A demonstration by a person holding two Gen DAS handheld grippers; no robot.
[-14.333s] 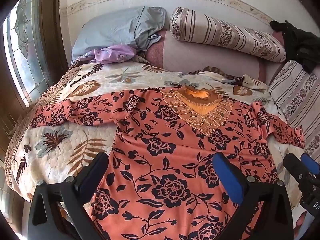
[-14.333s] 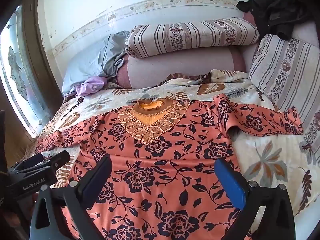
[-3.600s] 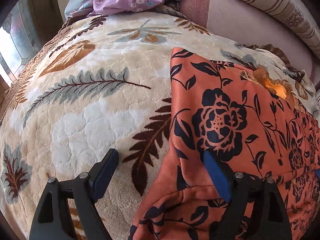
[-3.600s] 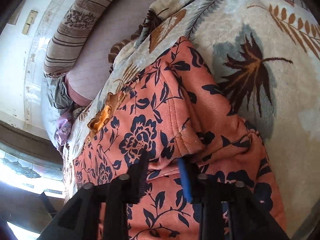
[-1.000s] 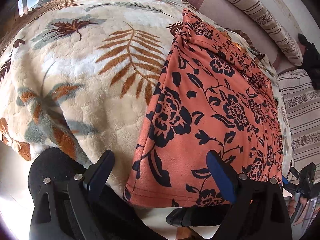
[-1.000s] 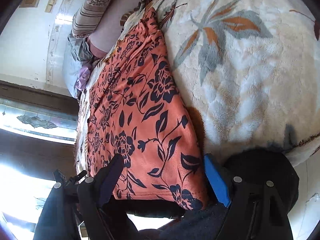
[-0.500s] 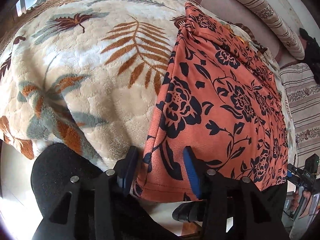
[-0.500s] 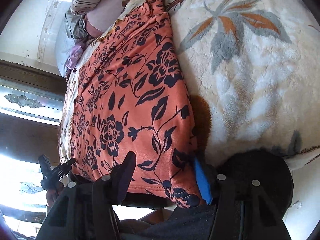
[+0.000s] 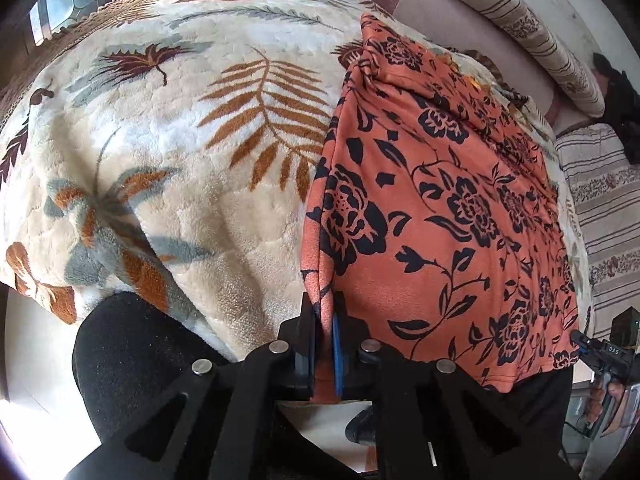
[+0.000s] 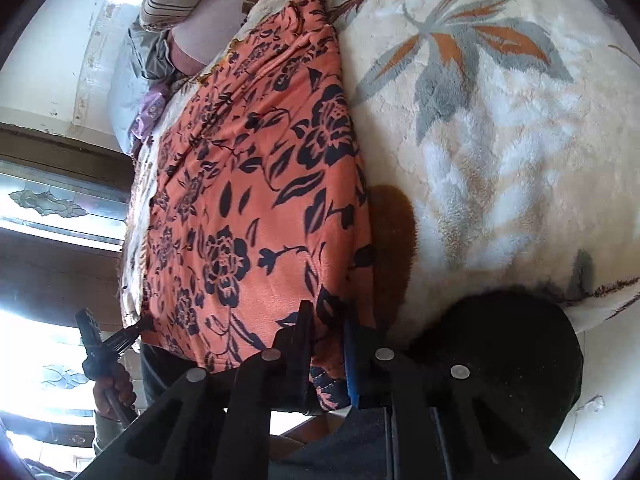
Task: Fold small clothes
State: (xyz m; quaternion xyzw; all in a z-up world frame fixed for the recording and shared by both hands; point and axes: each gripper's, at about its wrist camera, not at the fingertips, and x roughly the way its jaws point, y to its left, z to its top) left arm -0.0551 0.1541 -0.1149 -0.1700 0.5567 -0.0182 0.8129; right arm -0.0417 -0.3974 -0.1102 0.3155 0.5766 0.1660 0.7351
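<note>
1. Left wrist view: the left gripper (image 9: 325,320) has just been closing, and its jaws now pinch the near left corner of the orange floral top (image 9: 432,216), right at the hem where the folded side edge runs down to the bed's end.
2. Right wrist view: the right gripper (image 10: 326,344) has also just been closing; its jaws now clamp the opposite hem corner of the same top, with a tuft of fabric bunched between the black finger and the blue pad (image 10: 351,360).
3. A second ago both pairs of jaws stood wide around these corners with nothing pressed; now both corners are caught.
4. The top lies on the fleece leaf-print blanket (image 9: 160,160), already narrowed to a long strip with its sleeves folded in, neckline toward the striped bolster (image 9: 516,20) and hem hanging just over the near edge of the bed.
5. In the left view the right gripper shows small at the far hem corner (image 9: 600,350); in the right view the left one shows likewise (image 10: 120,338), so the 2 grips are well apart, 1 at each end of the hem.
6. My reading: the lengthwise folds are finished and the crosswise fold is about to start, carrying the hem up toward the neckline.
7. Risk: the grips are shallow, at the very edge, so a layer may slip out when lifted.
</note>
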